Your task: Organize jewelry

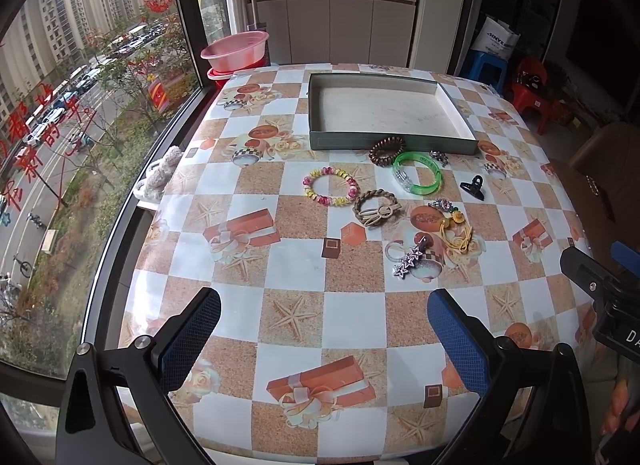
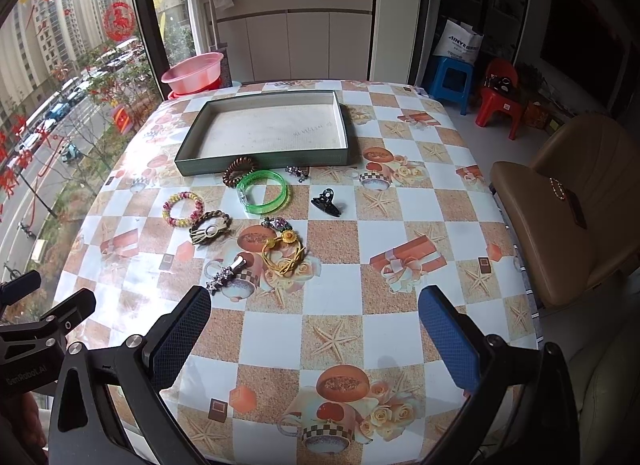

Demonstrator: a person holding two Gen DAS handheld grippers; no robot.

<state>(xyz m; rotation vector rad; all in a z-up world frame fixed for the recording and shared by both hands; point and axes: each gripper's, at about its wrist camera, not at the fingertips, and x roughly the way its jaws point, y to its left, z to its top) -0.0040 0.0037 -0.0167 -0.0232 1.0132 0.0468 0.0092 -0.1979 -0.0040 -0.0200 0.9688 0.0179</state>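
An empty grey-green box tray (image 1: 394, 144) (image 2: 264, 163) sits at the table's far side. Before it lie a brown coil hair tie (image 1: 386, 150) (image 2: 239, 170), a green bangle (image 1: 417, 177) (image 2: 263, 194), a pink-yellow bead bracelet (image 1: 330, 186) (image 2: 183, 210), a braided bracelet (image 1: 376, 209) (image 2: 210, 227), a black claw clip (image 1: 473, 187) (image 2: 326, 202), a yellow flower hair tie (image 1: 460, 235) (image 2: 284, 251) and a star hair clip (image 1: 410, 260) (image 2: 224, 275). My left gripper (image 1: 324, 335) and right gripper (image 2: 316, 335) hover open over the near table, holding nothing.
The table carries a checkered printed cloth (image 1: 352, 317). A pink basin (image 1: 235, 50) stands beyond the far left corner by the window. A tan chair (image 2: 560, 217) sits right of the table, with blue (image 2: 452, 81) and red (image 2: 500, 101) stools behind.
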